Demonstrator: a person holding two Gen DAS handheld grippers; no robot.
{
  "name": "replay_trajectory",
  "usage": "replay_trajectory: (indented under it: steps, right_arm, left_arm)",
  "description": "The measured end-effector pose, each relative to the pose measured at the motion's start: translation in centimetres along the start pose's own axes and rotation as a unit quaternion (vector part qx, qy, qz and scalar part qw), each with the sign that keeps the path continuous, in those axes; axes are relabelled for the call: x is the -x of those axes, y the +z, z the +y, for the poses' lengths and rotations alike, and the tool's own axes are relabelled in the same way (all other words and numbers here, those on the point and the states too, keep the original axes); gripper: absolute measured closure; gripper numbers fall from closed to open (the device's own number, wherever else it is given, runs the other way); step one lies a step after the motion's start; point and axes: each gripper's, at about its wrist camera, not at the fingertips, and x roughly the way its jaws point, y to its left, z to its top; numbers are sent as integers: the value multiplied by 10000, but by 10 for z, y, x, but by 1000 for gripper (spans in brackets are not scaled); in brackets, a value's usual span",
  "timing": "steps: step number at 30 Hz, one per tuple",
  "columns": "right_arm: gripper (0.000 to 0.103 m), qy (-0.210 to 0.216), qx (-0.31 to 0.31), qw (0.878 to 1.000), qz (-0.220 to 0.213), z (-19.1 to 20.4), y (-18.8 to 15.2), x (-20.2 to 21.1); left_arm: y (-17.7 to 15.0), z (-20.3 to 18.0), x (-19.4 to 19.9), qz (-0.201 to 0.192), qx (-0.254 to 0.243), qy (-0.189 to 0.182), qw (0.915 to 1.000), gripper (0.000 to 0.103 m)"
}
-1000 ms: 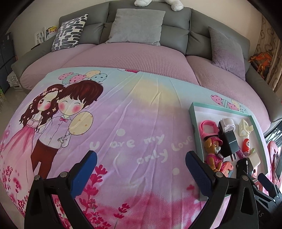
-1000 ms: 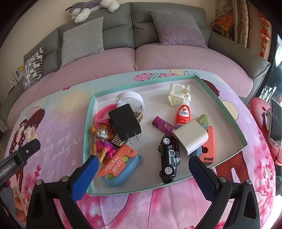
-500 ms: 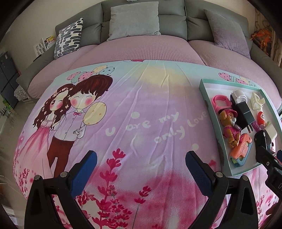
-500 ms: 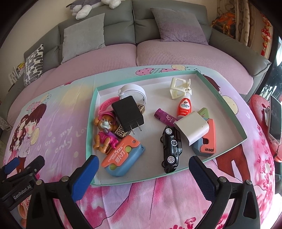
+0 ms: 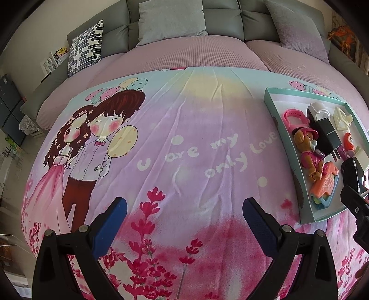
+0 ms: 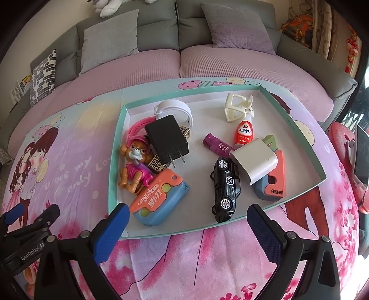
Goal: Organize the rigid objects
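Observation:
A teal-rimmed tray (image 6: pixel 116 147) lies on the printed cloth and holds several small things: a black charger (image 6: pixel 166 138), a white charger (image 6: pixel 253 162), a black toy car (image 6: pixel 224 188), a toy dog (image 6: pixel 135 161), an orange and blue carrot knife (image 6: pixel 156 196) and a red bottle (image 6: pixel 244 133). My right gripper (image 6: pixel 188 227) is open and empty, just in front of the tray's near rim. My left gripper (image 5: pixel 184 219) is open and empty over the bare cloth, left of the tray (image 5: pixel 274 117). It also shows at the lower left of the right wrist view (image 6: pixel 32 219).
A purple tube (image 6: pixel 216 146), a white clip (image 6: pixel 237 107), a white band (image 6: pixel 173 110) and a pink band (image 6: pixel 138 125) also lie in the tray. A grey sofa with cushions (image 5: pixel 170 20) stands behind. A red stool (image 6: pixel 343 147) stands at the right.
Both grippers have drawn back and up from the table. The tray now looks farther away in both views. Both grippers stay open.

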Motion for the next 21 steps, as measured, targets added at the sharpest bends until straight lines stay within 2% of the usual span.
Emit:
replay_trajectory:
  steps: [5, 21]
  right_arm:
    - [0, -12, -31, 10000, 11, -3, 0, -1]
    - [0, -107, -104, 9999, 59, -9, -1, -7]
  left_arm:
    - [1, 1, -6, 174, 8, -32, 9998, 3]
    - [0, 3, -15, 366, 37, -108, 9993, 3]
